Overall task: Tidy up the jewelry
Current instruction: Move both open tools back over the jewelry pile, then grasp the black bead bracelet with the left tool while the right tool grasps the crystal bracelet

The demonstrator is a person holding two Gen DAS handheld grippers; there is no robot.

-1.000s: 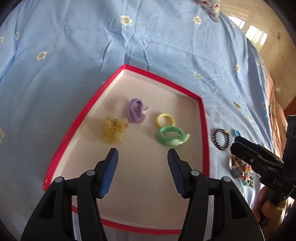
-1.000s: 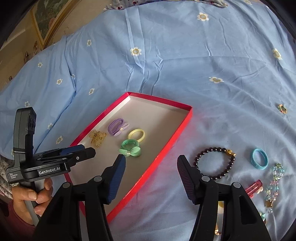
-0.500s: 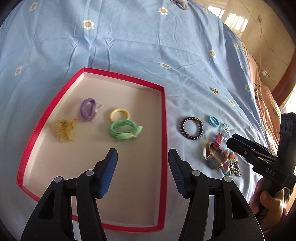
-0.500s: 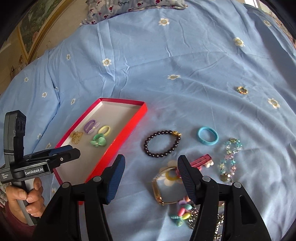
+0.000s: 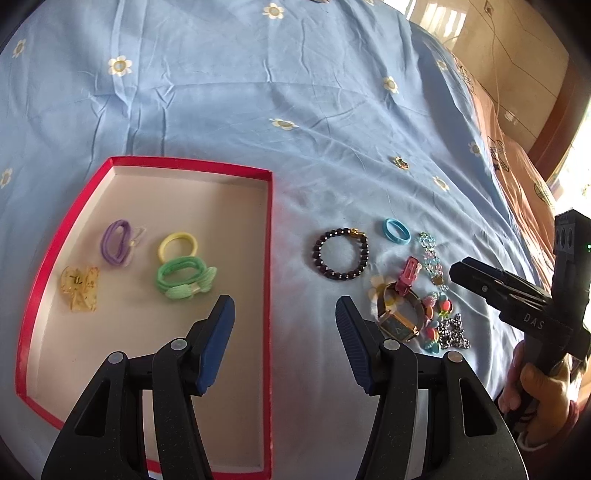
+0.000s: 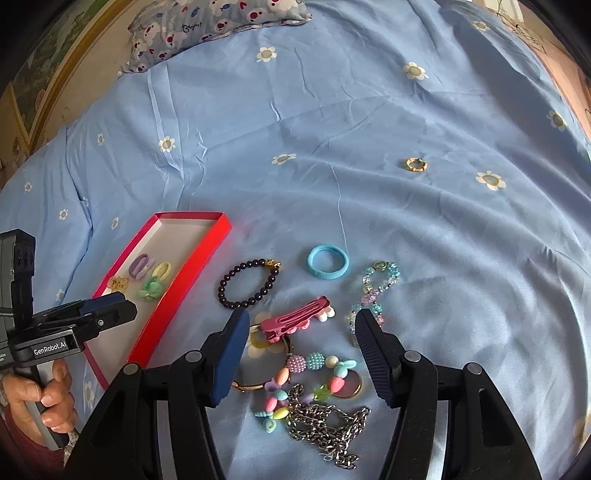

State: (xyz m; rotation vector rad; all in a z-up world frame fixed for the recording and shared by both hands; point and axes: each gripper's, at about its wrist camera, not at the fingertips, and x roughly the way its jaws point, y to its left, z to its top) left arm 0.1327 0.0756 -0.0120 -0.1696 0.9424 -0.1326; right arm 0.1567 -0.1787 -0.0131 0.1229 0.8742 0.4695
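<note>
A red-rimmed box (image 5: 271, 236) (image 6: 192, 273) on the blue bedsheet holds a purple hair tie (image 5: 117, 240), a yellow tie (image 5: 177, 245), a green bow tie (image 5: 184, 282) and an amber claw clip (image 5: 80, 288). To its right lie a dark bead bracelet (image 6: 249, 282), a blue hair tie (image 6: 328, 263), a pink clip (image 6: 295, 319), a pastel bead bracelet (image 6: 373, 295), a watch (image 5: 397, 317), colourful beads (image 6: 314, 373) and a metal chain (image 6: 325, 432). My left gripper (image 5: 284, 325) is open and empty over the box's right rim. My right gripper (image 6: 301, 339) is open and empty above the pile.
A small gold ring (image 6: 416, 164) lies alone farther back on the sheet. A patterned pillow (image 6: 221, 22) is at the far edge of the bed. The bed's right edge and a wooden floor (image 5: 498, 44) show in the left wrist view.
Both grippers have moved to the right, away from the box's middle toward the loose jewelry. The right gripper now hovers over the pile. Both stay open.
</note>
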